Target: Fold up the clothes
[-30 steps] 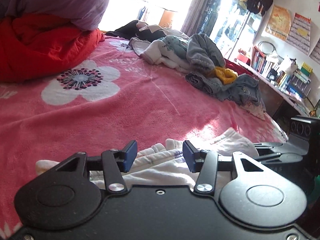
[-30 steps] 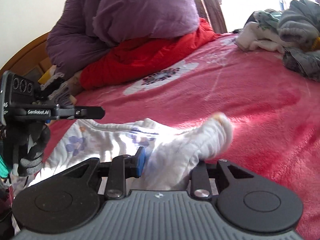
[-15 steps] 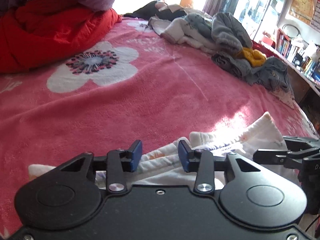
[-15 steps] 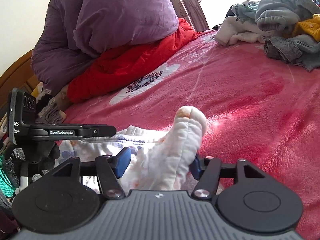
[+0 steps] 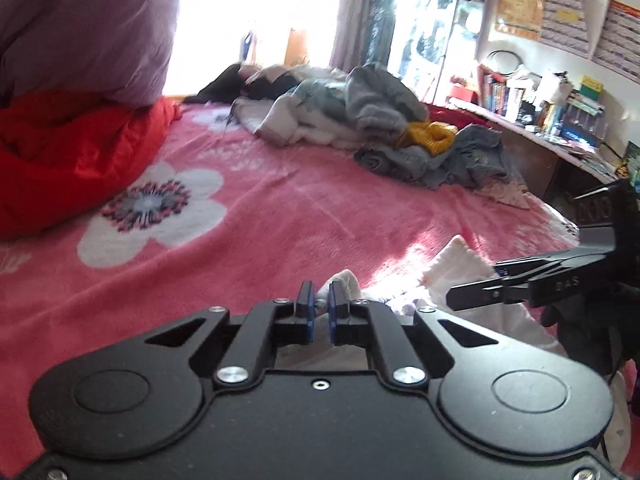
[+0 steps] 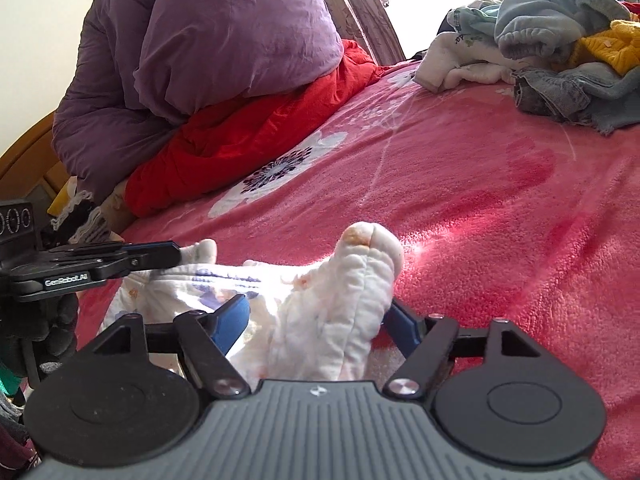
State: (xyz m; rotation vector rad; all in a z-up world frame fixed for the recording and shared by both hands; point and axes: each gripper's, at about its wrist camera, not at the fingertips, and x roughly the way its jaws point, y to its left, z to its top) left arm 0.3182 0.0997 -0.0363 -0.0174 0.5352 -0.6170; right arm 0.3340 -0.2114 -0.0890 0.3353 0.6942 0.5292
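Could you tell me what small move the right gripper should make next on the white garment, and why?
Probably close the right gripper: its jaws stand open around a bunched fold of the white garment, while the left gripper is already shut on the other end, so both ends can then lift together.

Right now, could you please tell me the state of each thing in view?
Left tongs: shut on the white garment.
Right tongs: open, around a bunched fold of it.
White garment: crumpled on the pink blanket.
Clothes pile: unfolded, heaped.
Purple duvet: bundled on the red quilt.
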